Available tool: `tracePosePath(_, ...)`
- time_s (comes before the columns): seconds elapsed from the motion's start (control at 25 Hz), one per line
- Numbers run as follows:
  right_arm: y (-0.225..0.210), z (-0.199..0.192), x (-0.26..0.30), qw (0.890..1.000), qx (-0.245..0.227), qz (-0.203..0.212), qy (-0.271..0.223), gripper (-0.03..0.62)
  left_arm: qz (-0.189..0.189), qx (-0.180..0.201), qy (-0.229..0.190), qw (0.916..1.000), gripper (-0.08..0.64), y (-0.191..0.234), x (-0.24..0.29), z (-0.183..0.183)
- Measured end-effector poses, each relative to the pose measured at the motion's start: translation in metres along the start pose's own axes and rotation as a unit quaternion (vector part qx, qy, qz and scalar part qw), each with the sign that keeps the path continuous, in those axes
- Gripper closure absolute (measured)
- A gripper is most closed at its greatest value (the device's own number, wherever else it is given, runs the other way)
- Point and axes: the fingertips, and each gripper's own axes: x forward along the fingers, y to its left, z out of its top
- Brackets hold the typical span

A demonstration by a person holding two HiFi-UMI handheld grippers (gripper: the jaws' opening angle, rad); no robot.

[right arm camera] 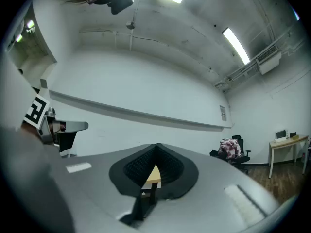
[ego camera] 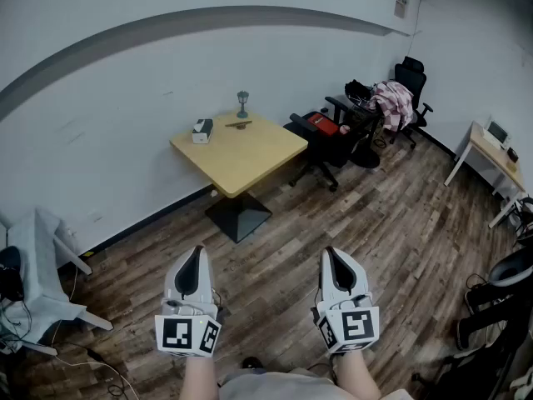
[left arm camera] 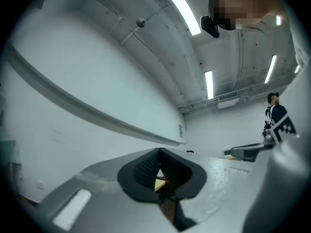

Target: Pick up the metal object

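The left gripper [ego camera: 196, 252] and the right gripper [ego camera: 331, 254] are down low and near, side by side, over the brown wood floor [ego camera: 400, 223]. Each one points away toward the far wall. The jaws of the left gripper are closed tight, tips touching, with nothing in them. The jaws of the right gripper are closed too, and they hold nothing. The metal object [ego camera: 242, 102] looks like a little cup on a stem. It stands up straight on the far side of the yellow table [ego camera: 250, 161], close to the wall and well away from both grippers. A small box [ego camera: 201, 130] sits on the table to its left, and a thin brown thing [ego camera: 238, 124] lies just in front of it. A black chair [ego camera: 321, 144] stands right of the table.
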Motion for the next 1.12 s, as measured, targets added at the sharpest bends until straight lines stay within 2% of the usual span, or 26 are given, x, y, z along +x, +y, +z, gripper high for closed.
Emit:
tracePosePath(0.32, -0.003, 0.001, 0.003, 1.000, 0.003, 0.005, -0.003, 0.591, -0.001, 0.002, 0.004, 1.0000, 0.557, -0.007, 0.002, -0.002)
tracePosePath(0.8, 0.016, 0.003, 0.007, 0.999, 0.017, 0.001, -0.028, 0.591, 0.007, 0.016, 0.004, 0.9998, 0.557, 0.018, -0.009, 0.001)
tracePosePath(1.12, 0.015, -0.009, 0.010, 1.000, 0.019, -0.008, -0.011, 0.591, -0.010, 0.003, 0.015, 0.9998, 0.557, 0.017, 0.002, -0.013)
